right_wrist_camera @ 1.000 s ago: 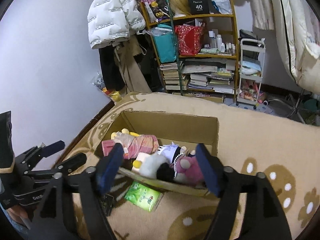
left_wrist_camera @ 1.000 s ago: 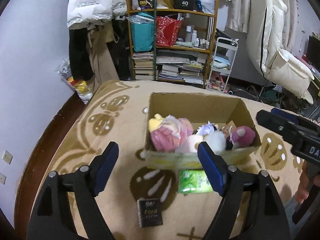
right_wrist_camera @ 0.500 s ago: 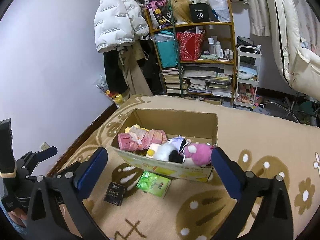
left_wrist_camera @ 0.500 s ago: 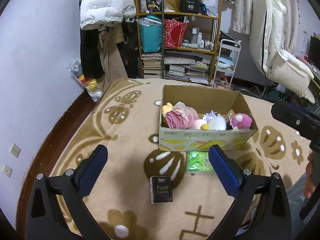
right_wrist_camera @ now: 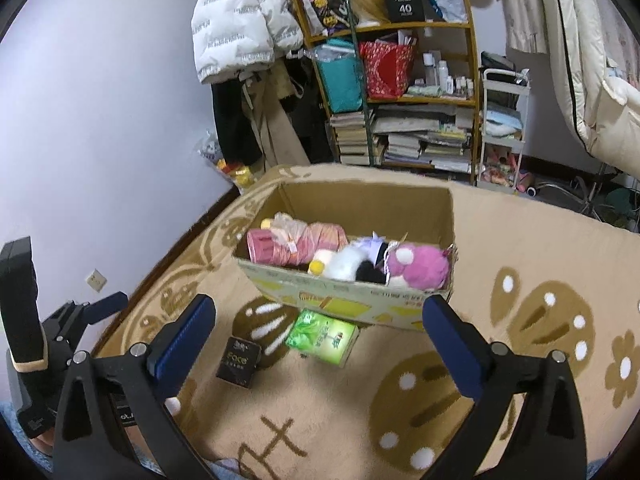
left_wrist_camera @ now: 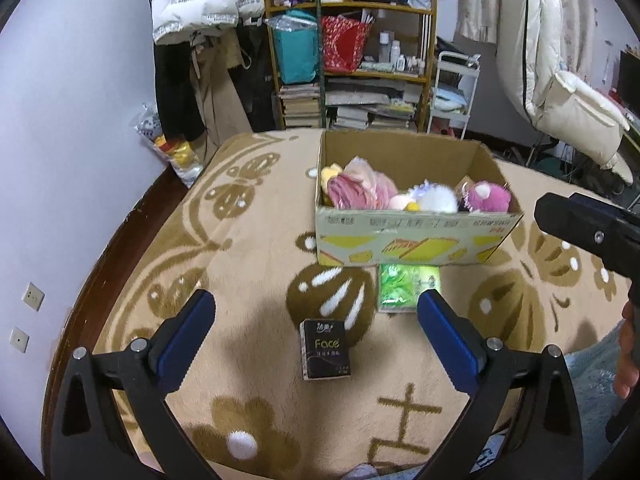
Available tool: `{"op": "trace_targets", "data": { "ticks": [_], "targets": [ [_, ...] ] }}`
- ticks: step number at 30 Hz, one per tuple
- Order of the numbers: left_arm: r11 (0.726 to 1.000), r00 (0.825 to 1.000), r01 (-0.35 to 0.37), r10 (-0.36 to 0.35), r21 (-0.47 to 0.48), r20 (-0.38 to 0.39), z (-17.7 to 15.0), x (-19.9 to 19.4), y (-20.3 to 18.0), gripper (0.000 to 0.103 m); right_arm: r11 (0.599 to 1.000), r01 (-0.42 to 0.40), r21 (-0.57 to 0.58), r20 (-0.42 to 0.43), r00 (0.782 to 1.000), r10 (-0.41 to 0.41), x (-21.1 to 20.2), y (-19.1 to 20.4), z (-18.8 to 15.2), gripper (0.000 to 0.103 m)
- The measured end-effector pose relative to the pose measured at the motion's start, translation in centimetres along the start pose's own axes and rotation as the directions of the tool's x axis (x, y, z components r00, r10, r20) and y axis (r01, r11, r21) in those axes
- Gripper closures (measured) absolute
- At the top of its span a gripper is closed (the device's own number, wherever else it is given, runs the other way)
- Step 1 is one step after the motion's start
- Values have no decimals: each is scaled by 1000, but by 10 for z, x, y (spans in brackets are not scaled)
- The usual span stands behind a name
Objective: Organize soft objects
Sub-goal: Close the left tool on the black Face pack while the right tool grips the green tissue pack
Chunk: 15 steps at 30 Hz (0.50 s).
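A cardboard box stands on the beige patterned rug and holds several plush toys: a pink rolled one, a white fluffy one and a magenta one. A green tissue pack and a black "Face" tissue pack lie on the rug in front of the box. My left gripper is open and empty above the black pack. My right gripper is open and empty, back from the box.
A shelf full of books, bags and bottles stands behind the rug, with hanging coats to its left and a white rolling cart to its right. The purple wall runs along the left. A cream chair is at the right.
Both grippers have pulled back and up from the box, which now looks smaller and farther. The black and green packs have come fully into view. Both stay open.
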<state>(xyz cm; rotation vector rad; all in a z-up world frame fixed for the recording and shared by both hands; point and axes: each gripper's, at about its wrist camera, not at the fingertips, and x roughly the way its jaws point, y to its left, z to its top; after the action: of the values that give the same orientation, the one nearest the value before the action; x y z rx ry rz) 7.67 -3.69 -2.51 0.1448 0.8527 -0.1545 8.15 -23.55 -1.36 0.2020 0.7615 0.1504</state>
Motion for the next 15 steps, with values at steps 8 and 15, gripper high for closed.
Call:
{"op": "trace_targets", "data": {
  "ticks": [8,15],
  "targets": [
    [999,995,-29,31,21,-100,-12,36,0,3,1000,13,14,-72,997,-12,34,-2,-14,0],
    [1000,989,-8,8,-1,-149,-18,63,3,3,998,-2,62,-148,989,12,71,-10,-25,0]
  ]
}}
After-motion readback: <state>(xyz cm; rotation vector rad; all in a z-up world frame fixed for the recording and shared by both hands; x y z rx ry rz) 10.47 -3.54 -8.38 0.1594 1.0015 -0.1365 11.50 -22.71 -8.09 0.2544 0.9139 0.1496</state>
